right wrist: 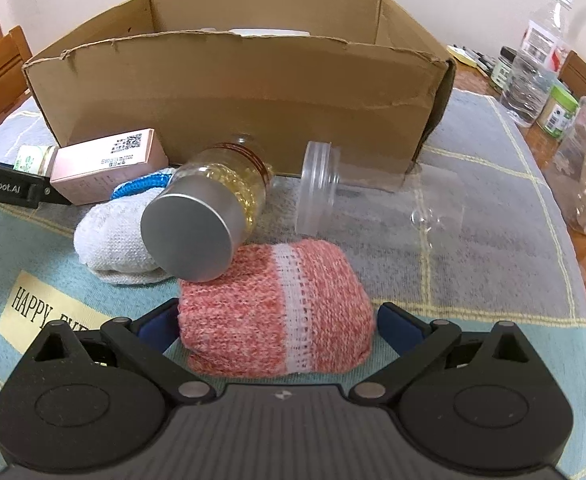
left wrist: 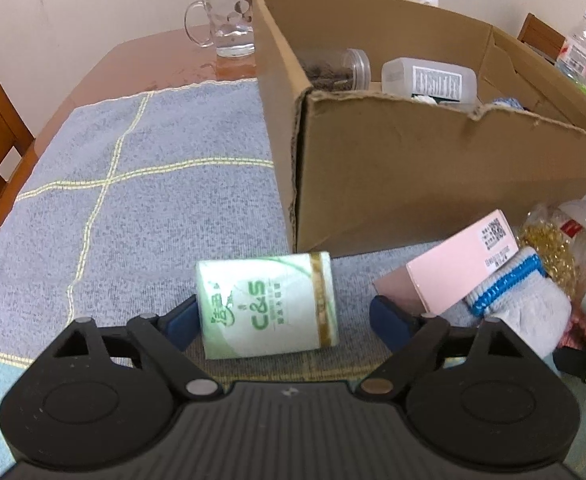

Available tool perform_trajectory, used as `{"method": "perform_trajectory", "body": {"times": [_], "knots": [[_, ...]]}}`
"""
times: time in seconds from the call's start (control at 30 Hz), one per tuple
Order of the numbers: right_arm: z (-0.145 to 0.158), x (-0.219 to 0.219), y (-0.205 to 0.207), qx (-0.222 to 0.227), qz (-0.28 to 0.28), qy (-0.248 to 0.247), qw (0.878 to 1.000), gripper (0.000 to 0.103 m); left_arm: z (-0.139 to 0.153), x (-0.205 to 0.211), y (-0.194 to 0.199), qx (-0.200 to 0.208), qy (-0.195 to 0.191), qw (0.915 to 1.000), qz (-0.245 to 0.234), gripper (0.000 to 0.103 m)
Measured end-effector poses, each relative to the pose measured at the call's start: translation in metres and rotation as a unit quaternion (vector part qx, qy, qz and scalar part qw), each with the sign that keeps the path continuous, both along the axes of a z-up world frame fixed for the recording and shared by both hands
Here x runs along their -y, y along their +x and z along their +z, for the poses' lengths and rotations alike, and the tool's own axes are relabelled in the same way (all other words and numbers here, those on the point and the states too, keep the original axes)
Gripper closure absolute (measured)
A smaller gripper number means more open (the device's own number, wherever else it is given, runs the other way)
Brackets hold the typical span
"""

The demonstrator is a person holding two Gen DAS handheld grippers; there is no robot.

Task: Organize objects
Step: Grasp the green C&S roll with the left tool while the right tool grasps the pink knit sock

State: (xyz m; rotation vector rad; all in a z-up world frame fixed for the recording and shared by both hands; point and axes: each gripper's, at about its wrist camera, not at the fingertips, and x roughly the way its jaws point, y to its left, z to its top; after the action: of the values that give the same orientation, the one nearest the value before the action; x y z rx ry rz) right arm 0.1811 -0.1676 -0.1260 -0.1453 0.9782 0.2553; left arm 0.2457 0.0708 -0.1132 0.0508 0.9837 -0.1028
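My left tongs (left wrist: 283, 318) stand open around the green tissue pack (left wrist: 267, 304), its left side touching one pad. My right tongs (right wrist: 275, 320) gape around the pink sock roll (right wrist: 273, 308) on the bench.

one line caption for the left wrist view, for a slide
Left gripper straddles a green tissue pack on the cloth, beside the cardboard box.

The cardboard box (right wrist: 229, 92) hides most of its contents in the right wrist view; only a pale sliver shows above its torn rim. The tissue pack (left wrist: 267, 304) is motion-blurred, its small print unreadable. The pink carton (right wrist: 107, 164) covers most of that pack from the right.
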Motion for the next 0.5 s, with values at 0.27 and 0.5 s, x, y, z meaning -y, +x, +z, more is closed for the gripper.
{"method": "perform_trajectory", "body": {"times": [0.27,0.5], "knots": [[0.0007,-0.0026,0.0039,-0.002,0.018,0.000,1.000,0.002,0.0000,0.0002,0.0018,-0.002,0.002,1.0000,0.002,0.015],[0.0063,0.0001,0.0026,-0.006,0.035,-0.001,0.999,0.017,0.0045,-0.0033,0.0031,-0.007,0.005,1.0000,0.005,0.032]]}}
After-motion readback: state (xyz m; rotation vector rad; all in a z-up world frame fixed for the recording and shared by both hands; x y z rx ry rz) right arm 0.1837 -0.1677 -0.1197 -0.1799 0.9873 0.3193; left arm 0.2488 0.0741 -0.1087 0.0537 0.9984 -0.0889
